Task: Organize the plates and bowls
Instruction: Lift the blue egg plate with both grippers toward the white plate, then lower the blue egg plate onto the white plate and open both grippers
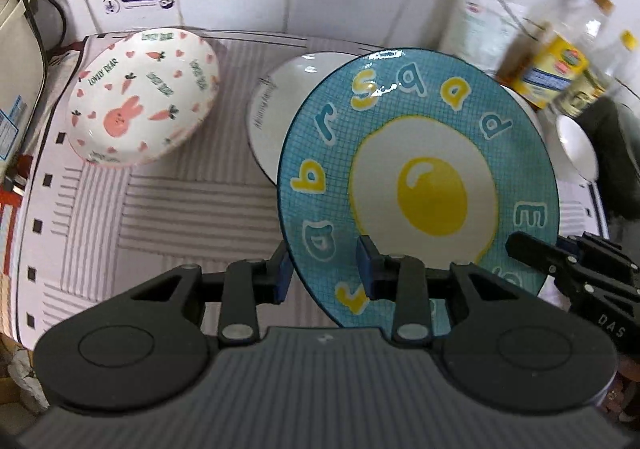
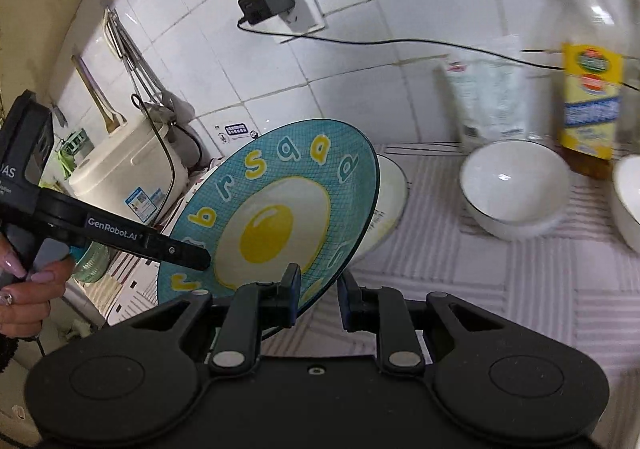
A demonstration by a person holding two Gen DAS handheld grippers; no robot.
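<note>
A blue plate (image 1: 420,153) with a fried-egg picture and coloured letters hangs tilted above the striped mat (image 1: 180,209). My left gripper (image 1: 324,269) is shut on its lower left rim, one pad on the face and one behind. The right gripper (image 1: 524,245) holds the opposite edge. In the right wrist view the same blue plate (image 2: 280,209) sits between my right gripper's (image 2: 320,291) pads, and the left gripper (image 2: 196,257) reaches in from the left. A bunny-and-carrot bowl (image 1: 140,97) lies on the mat at the back left. A white dish (image 1: 272,109) sits right behind the plate.
Stacked white bowls (image 2: 516,193) and another white bowl (image 2: 628,197) stand on the mat to the right. Bottles (image 2: 592,89) and a bag (image 2: 488,101) line the tiled wall. A cream rice cooker (image 2: 132,169) stands at the left. A person's hand (image 2: 32,289) holds the left gripper.
</note>
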